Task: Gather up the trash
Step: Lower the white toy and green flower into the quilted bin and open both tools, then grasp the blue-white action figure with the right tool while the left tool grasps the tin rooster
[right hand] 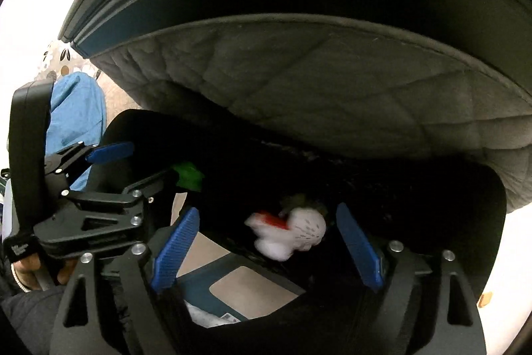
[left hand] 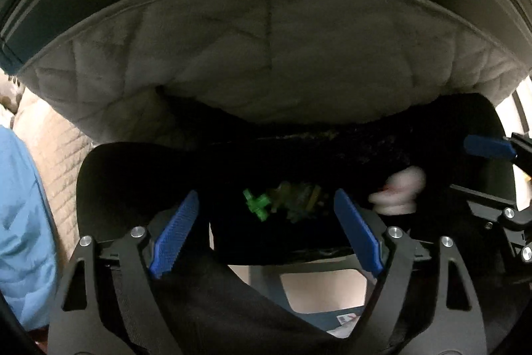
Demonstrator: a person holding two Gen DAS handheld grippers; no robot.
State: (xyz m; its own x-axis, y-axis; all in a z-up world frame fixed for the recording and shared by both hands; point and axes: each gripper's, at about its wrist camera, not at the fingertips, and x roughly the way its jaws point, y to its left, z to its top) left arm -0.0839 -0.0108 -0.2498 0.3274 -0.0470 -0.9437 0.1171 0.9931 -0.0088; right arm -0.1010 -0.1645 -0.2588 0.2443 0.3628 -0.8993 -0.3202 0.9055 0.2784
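- Both tools gape wide, holding nothing: left tool (left hand: 266, 232) over green scraps (left hand: 257, 203), right tool (right hand: 267, 235) around the white wad (right hand: 292, 233).
- I'd close the right tool squarely on the wad, clear of the black bag (right hand: 465, 205).

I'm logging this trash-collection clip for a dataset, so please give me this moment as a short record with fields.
Setting: dark cavity under a grey quilted fabric cushion
Left gripper: open, nothing between its blue pads
Right gripper: open, nothing gripped
Trash ahead of left gripper: green and yellowish crumpled plastic scraps
Trash ahead of right gripper: white crumpled wrapper with a red patch, blurred
Contact: neither gripper touches the trash, as far as the pictures show
Elsewhere: blue cloth at the left
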